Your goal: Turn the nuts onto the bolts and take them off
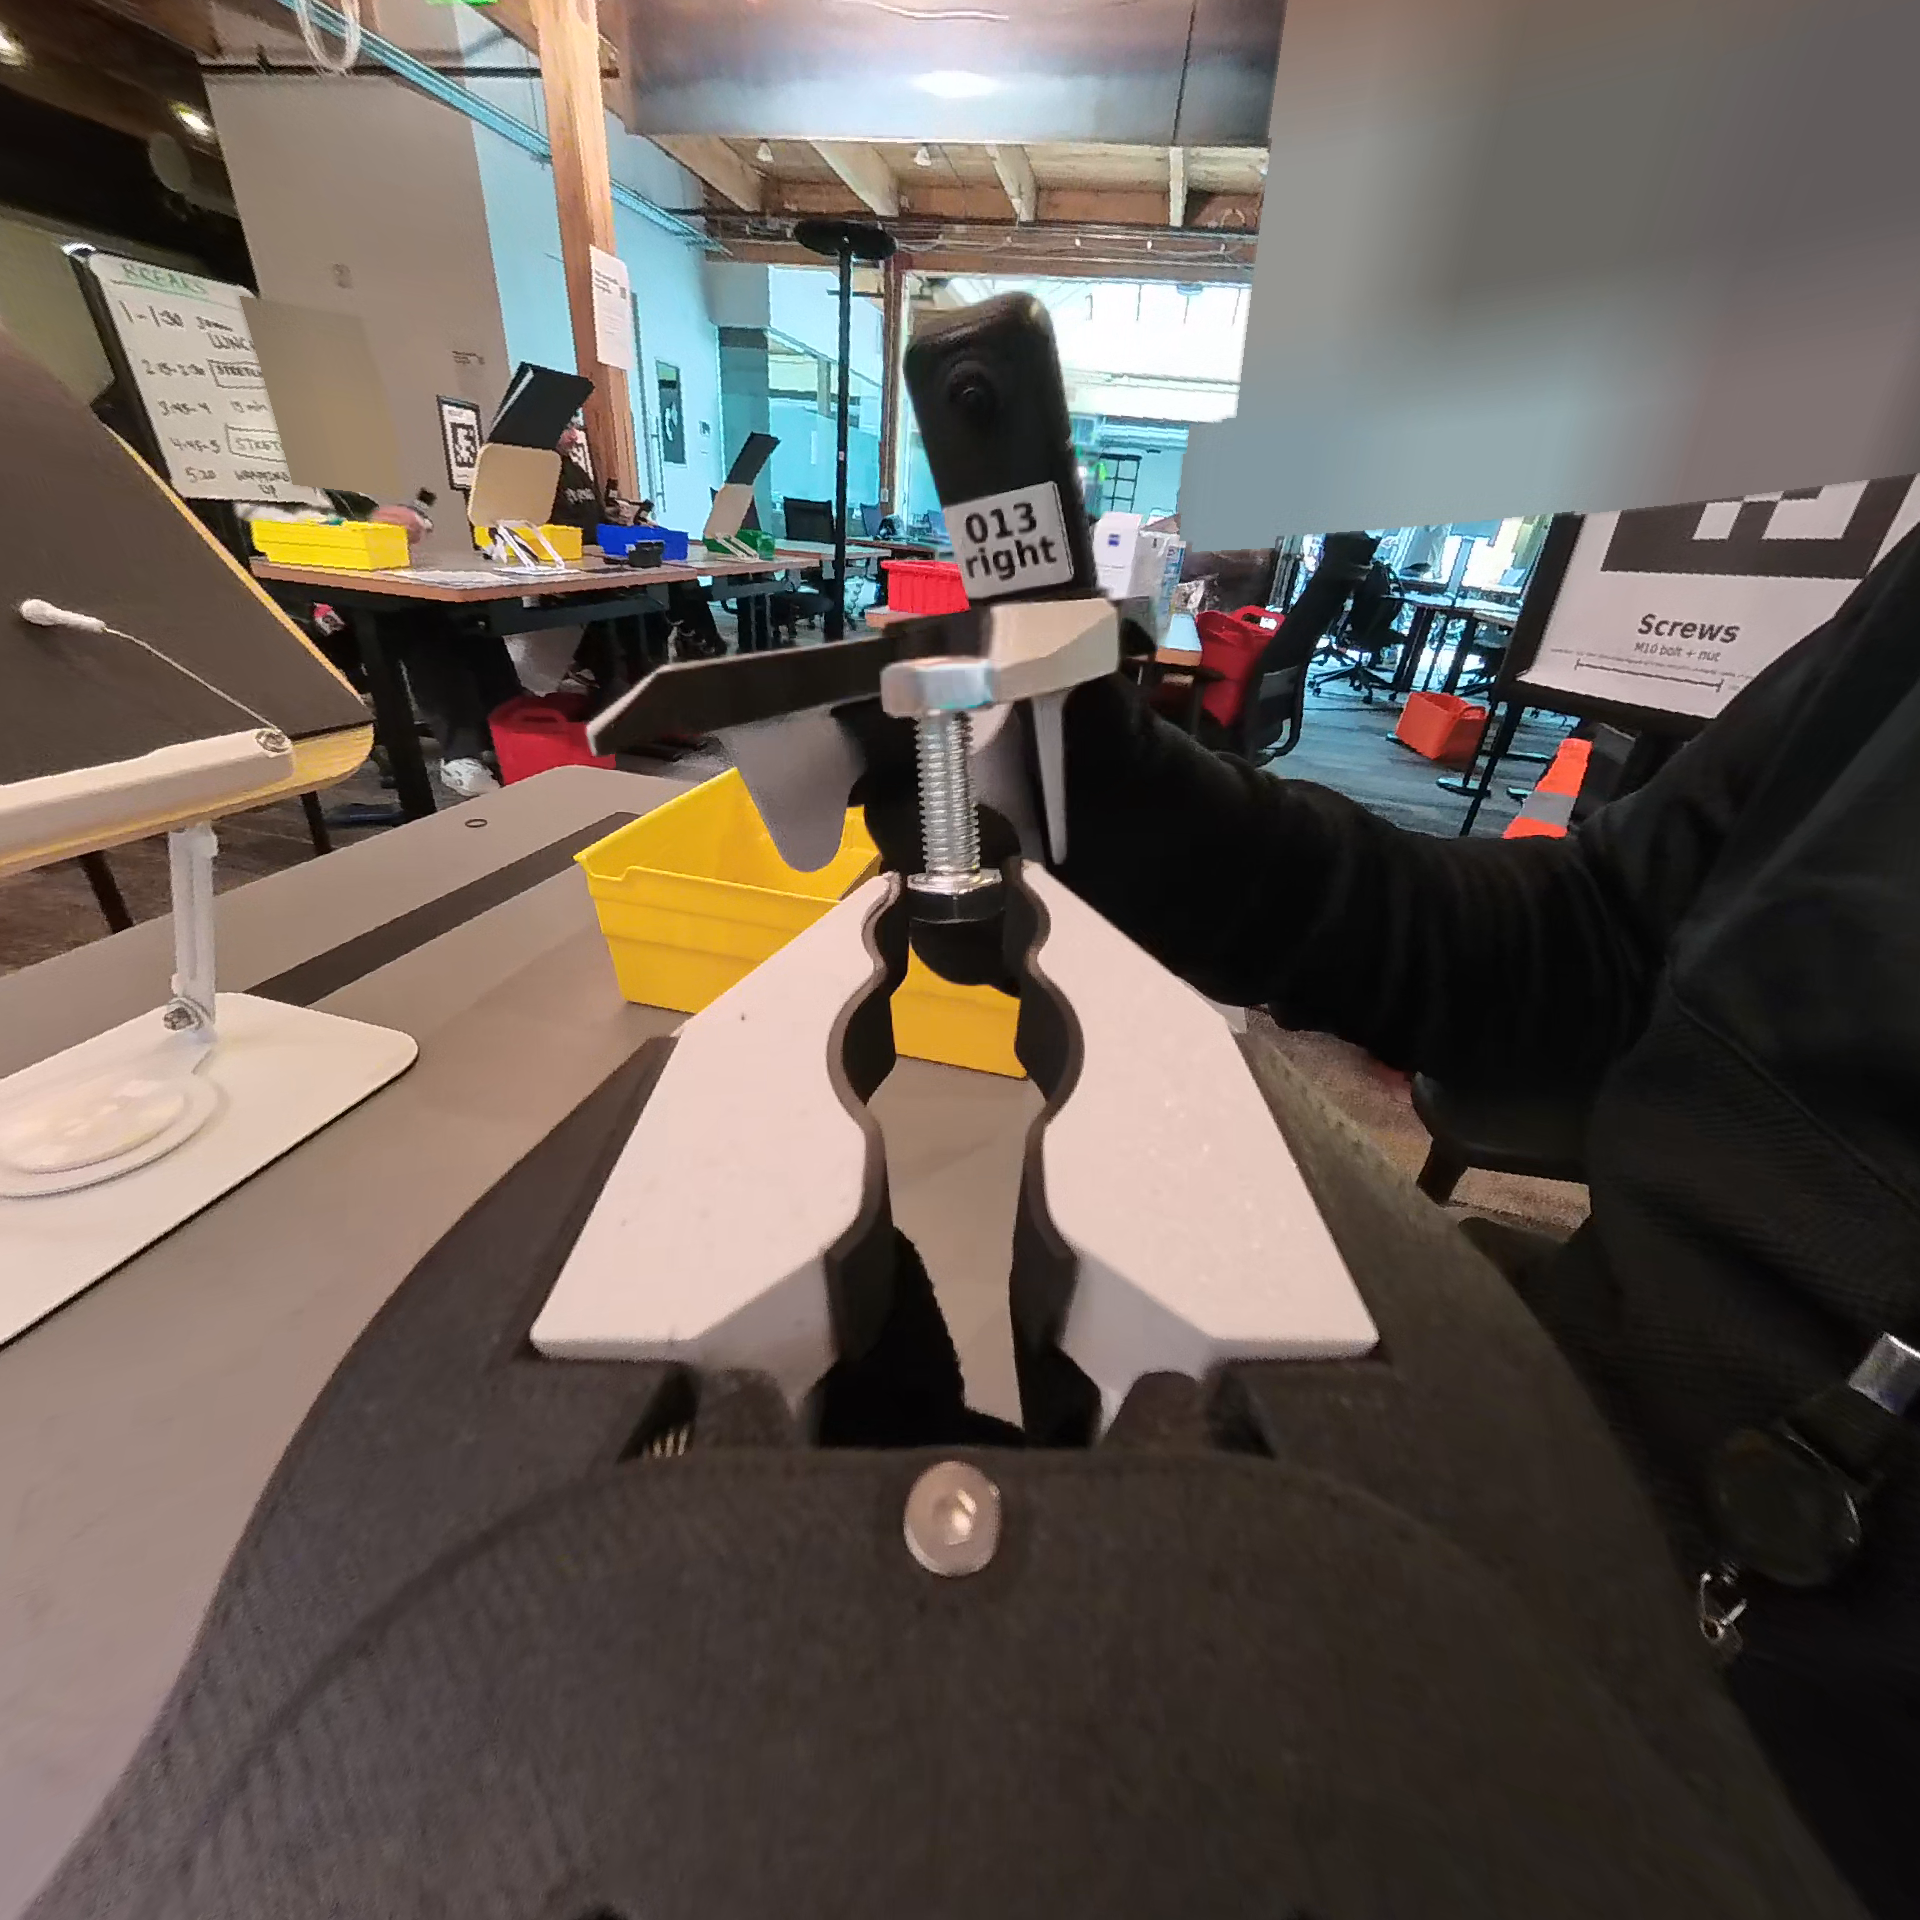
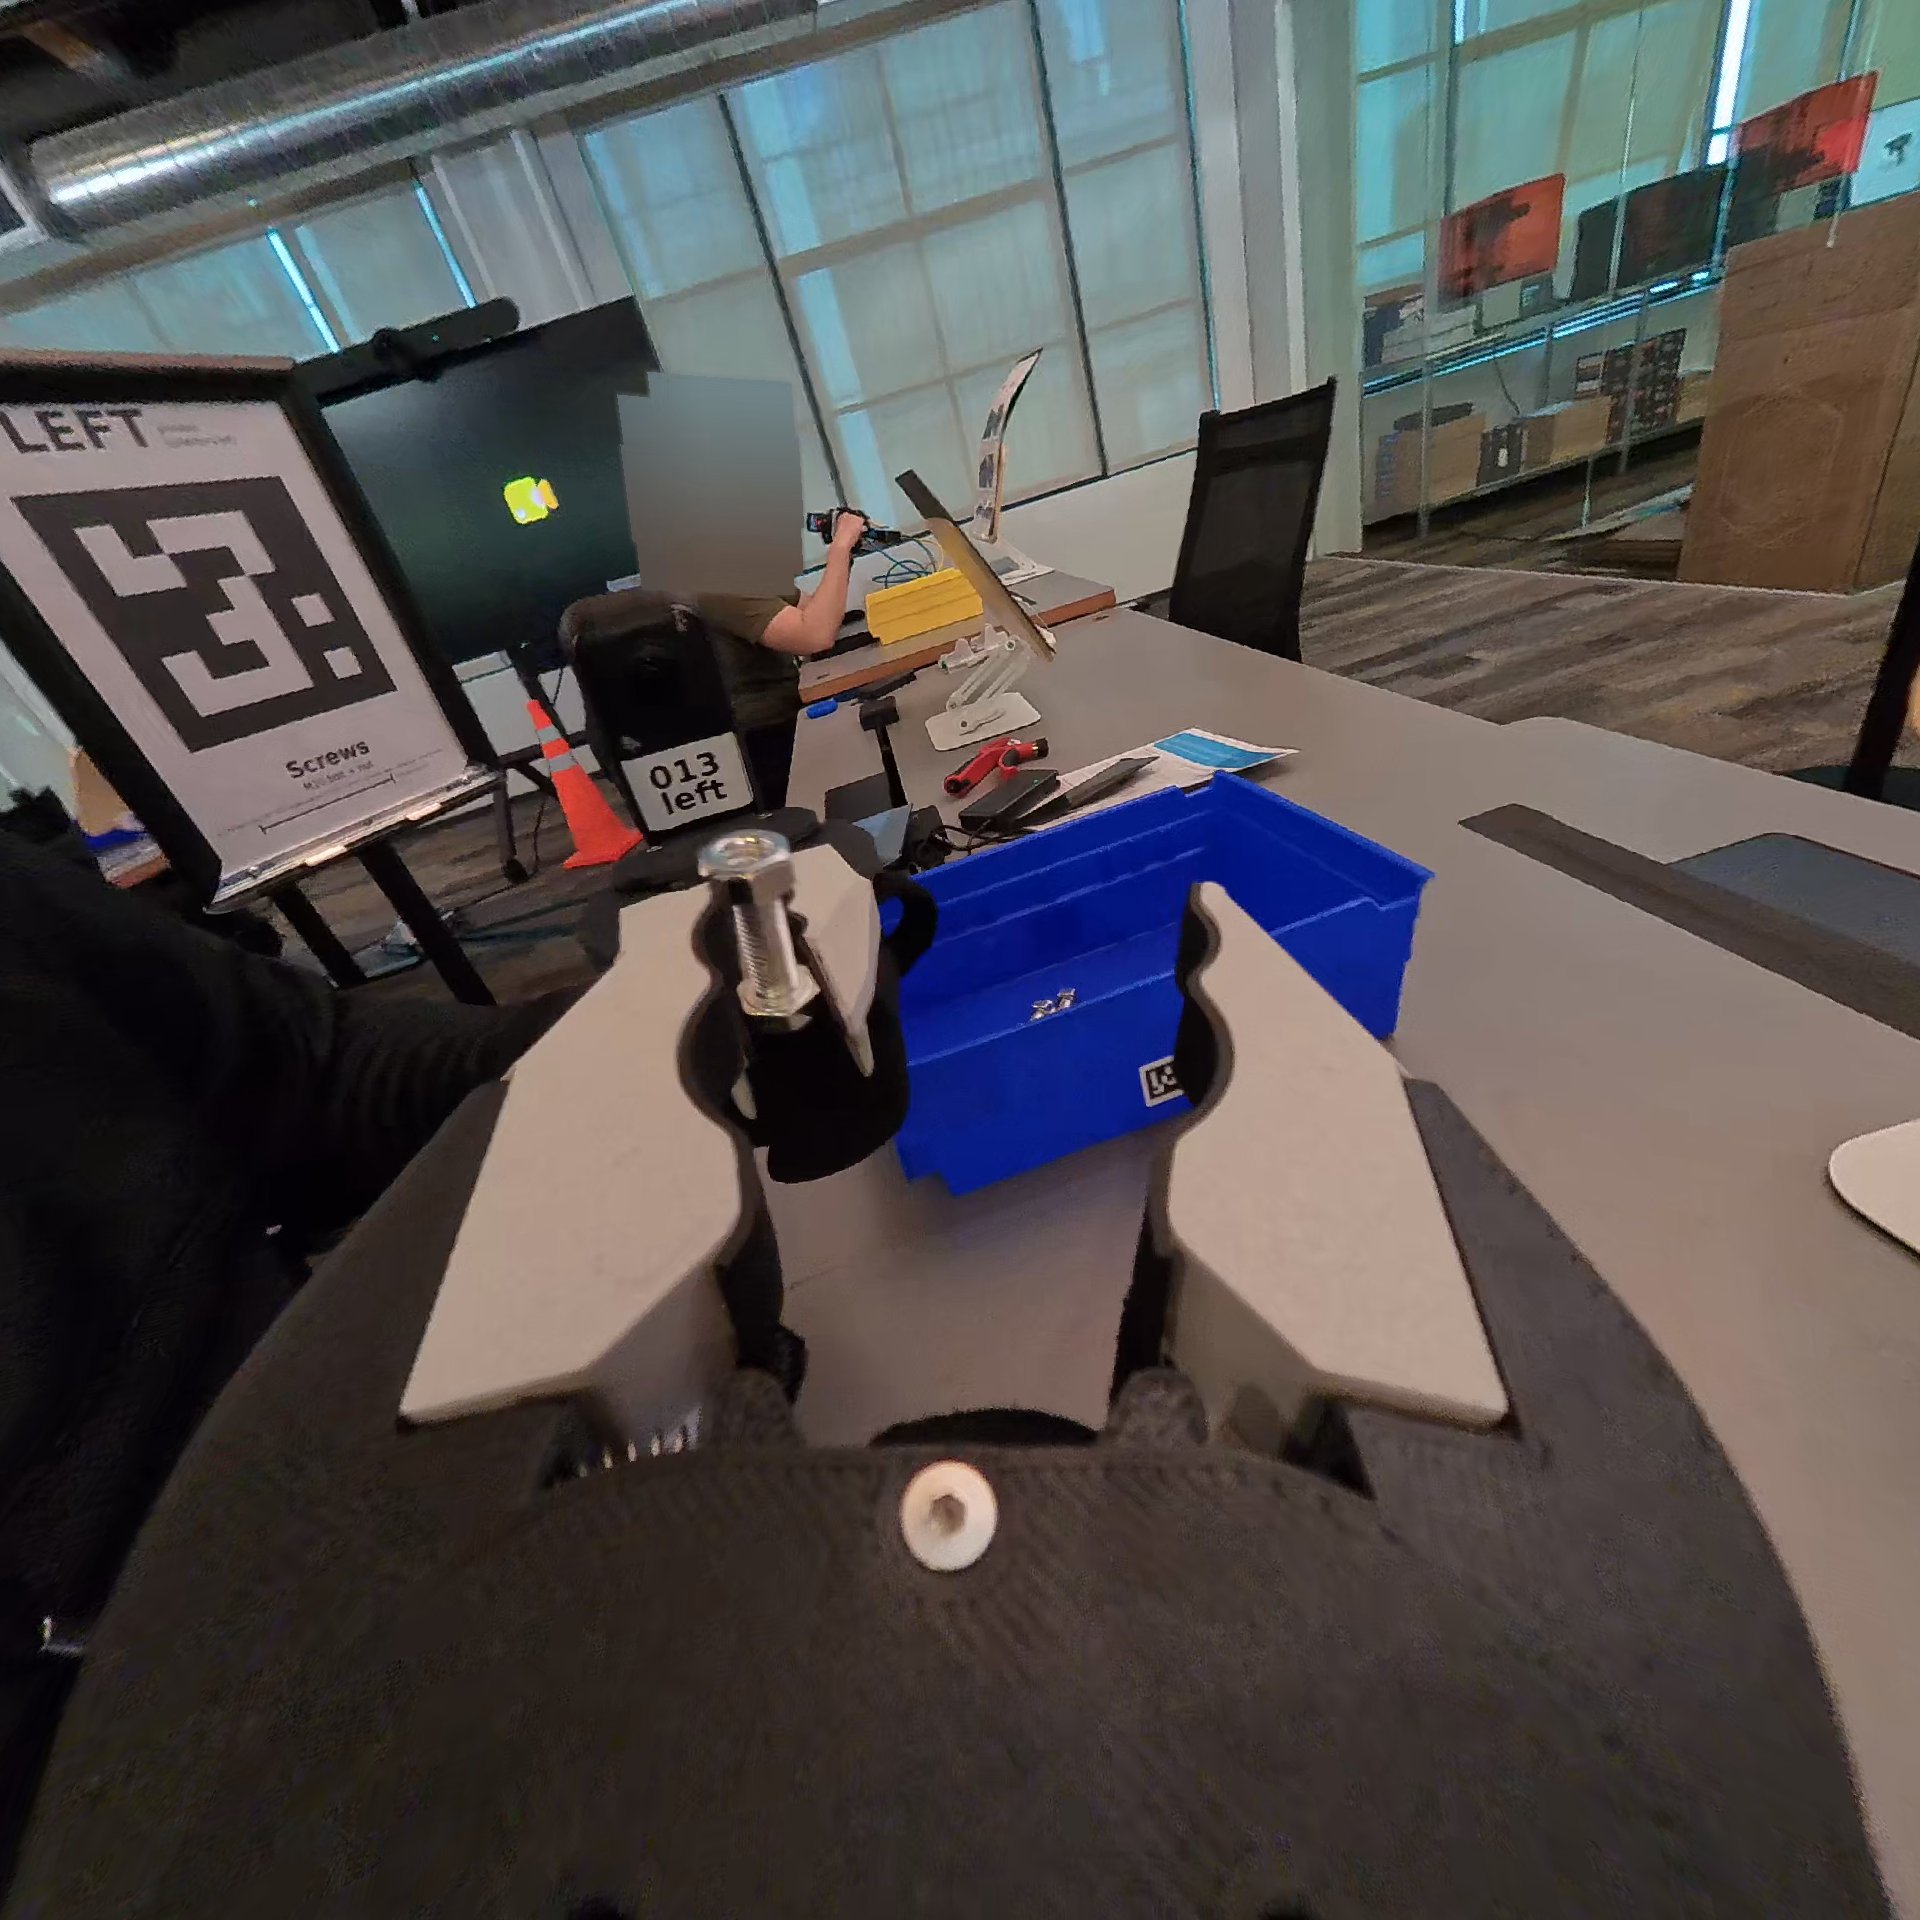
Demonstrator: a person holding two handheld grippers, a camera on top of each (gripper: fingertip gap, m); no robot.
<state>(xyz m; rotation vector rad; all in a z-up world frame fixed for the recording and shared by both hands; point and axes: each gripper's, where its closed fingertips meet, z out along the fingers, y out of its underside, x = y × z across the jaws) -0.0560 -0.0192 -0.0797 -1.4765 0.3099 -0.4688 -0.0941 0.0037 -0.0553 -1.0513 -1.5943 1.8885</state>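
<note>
The left gripper (image 1: 954, 904) is clenched on a nut (image 1: 954, 891) threaded at the lower end of an upright bolt (image 1: 943, 769), held in the air above the grey table (image 1: 436, 935). The right gripper (image 2: 997, 925) stands spread wide, one finger (image 1: 1049, 649) beside the bolt head; whether they touch I cannot tell. Only the left wrist view shows the yellow bin (image 1: 717, 914) just behind the bolt, its inside hidden. Only the right wrist view shows the blue bin (image 2: 1143, 977), with a few small metal pieces (image 2: 1051, 1006) on its floor. Beyond are more desks, a traffic cone (image 2: 577, 795), a marker board on an easel (image 2: 208, 613) and tall windows (image 2: 935, 260)
</note>
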